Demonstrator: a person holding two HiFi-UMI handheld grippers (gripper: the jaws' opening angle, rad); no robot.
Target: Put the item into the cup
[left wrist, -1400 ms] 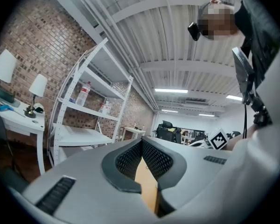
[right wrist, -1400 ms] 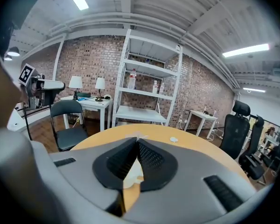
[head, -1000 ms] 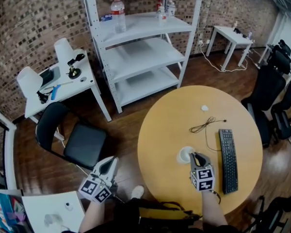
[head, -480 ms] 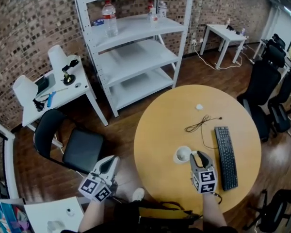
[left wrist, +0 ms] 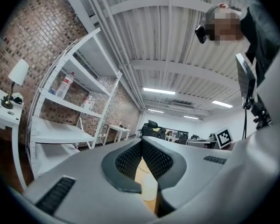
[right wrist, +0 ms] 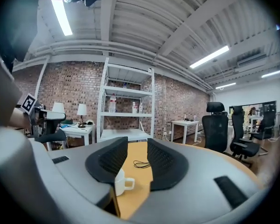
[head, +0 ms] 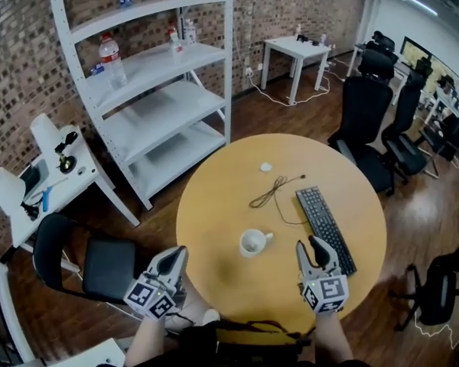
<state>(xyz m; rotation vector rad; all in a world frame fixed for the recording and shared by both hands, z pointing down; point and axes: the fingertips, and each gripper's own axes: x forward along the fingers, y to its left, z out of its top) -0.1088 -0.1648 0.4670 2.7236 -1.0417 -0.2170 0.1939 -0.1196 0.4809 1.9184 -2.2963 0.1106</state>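
Note:
A white cup (head: 253, 241) with its handle to the right stands on the round wooden table (head: 214, 205). I cannot tell what lies inside it. My right gripper (head: 315, 248) hovers over the table's near edge, right of the cup and apart from it. It is open, with nothing between the pads. In the right gripper view the cup (right wrist: 122, 183) shows low in the gap of the right gripper (right wrist: 137, 143). My left gripper (head: 174, 260) hangs off the table's left edge. In its own view the left gripper (left wrist: 141, 144) has pad tips that meet, holding nothing.
A black keyboard (head: 325, 219) lies right of the cup, with a black cable (head: 274, 191) and a small white object (head: 265, 167) farther back. A white shelf rack (head: 149, 90), a black chair (head: 92, 262) at the left and office chairs (head: 367, 121) ring the table.
My right gripper has drawn back from the cup's rim toward the near edge, and its jaws have parted. The head view has swung, so the table sits more to the left.

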